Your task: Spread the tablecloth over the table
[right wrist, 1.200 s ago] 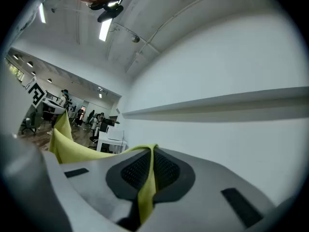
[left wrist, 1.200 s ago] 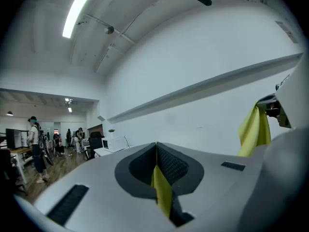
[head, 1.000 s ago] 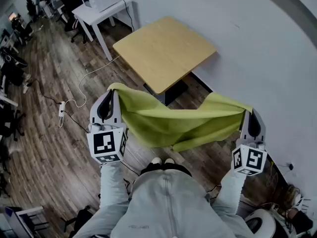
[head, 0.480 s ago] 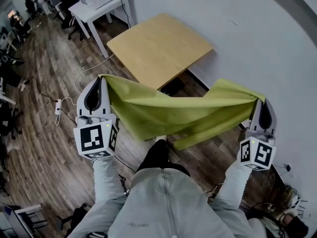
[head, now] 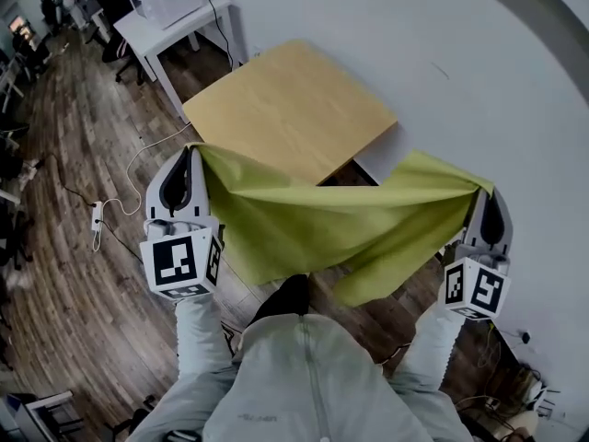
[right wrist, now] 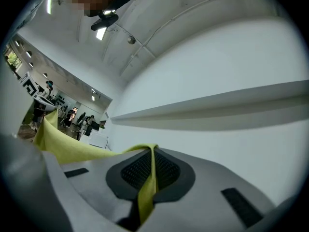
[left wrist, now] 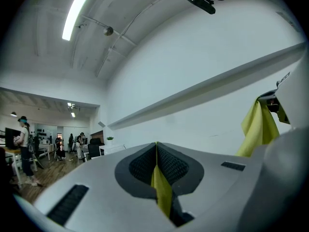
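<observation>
A yellow-green tablecloth (head: 331, 224) hangs stretched between my two grippers, sagging in the middle just short of the near corner of a square wooden table (head: 294, 104). My left gripper (head: 189, 150) is shut on the cloth's left corner, seen as a green strip (left wrist: 161, 192) pinched between the dark pads. My right gripper (head: 486, 194) is shut on the cloth's right corner, a strip (right wrist: 147, 187) between its pads. From the left gripper view the far corner of the cloth (left wrist: 258, 127) shows at the right gripper.
The table stands against a white wall (head: 442, 53). A white side table (head: 175, 21) with a white box stands at the far left. A cable and power strip (head: 97, 215) lie on the wood floor. People and desks (left wrist: 26, 144) fill the room at left.
Both grippers have moved forward toward the table with the cloth. The cloth is spread wider and hangs closer to the table's near corner.
</observation>
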